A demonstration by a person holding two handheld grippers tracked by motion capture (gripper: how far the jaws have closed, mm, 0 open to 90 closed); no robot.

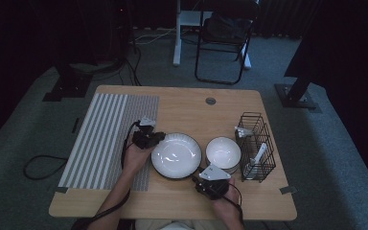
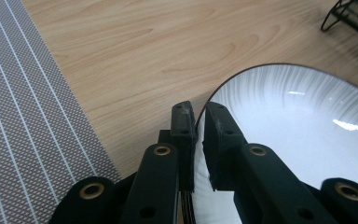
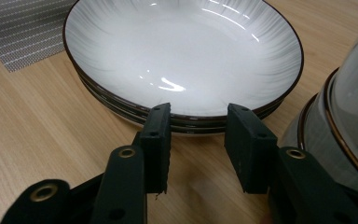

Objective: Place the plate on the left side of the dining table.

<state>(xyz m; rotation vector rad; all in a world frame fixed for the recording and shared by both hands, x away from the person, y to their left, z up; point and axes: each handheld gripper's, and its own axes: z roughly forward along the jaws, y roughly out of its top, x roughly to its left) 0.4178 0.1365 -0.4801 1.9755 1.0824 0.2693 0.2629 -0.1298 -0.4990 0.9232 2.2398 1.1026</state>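
Plates (image 1: 176,155) lie in a small stack on the desk (image 1: 187,108), just right of the striped placemat (image 1: 106,139) and just left of a stack of bowls (image 1: 223,152); a black wire rack (image 1: 255,146) stands beyond the bowls. In the left gripper view, the left hand-held gripper (image 2: 197,122) has its jaws pinching the rim of the top plate (image 2: 303,121), one jaw inside the rim and one outside. In the right gripper view, the right hand-held gripper (image 3: 198,123) rests low at the near edge of the stack, jaws spread and holding nothing, the plate rims (image 3: 182,116) just ahead of their tips.

The step in hand looks like taking hold of the top plate to lift it off the stack. Next, the left grip likely has to raise the rim without the plate slipping, since a pinch at one edge leaves the plate heavy on the far side. The right one may have to close on the near rim to share the weight, or steady the plates below.
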